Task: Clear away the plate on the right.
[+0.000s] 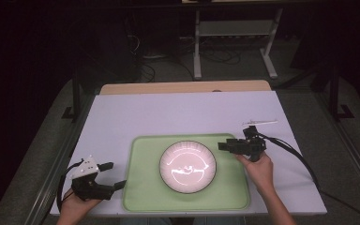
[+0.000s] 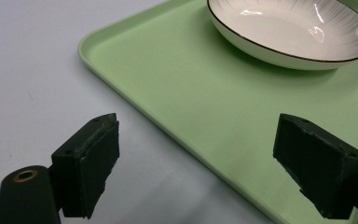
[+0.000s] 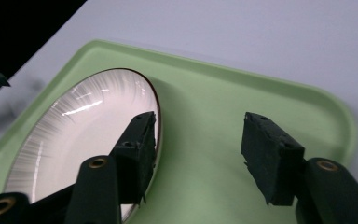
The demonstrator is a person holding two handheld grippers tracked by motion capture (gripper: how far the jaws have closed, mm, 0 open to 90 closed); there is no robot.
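White plate [image 1: 188,167] centred on green tray [image 1: 143,197], on the tabletop. Right gripper [image 1: 228,146] spread wide, poised above the plate's right rim; left gripper [image 1: 113,175] equally wide, astride the tray's left edge (nothing held). Probably best: straddle the rim squarely, bite deep before lifting.
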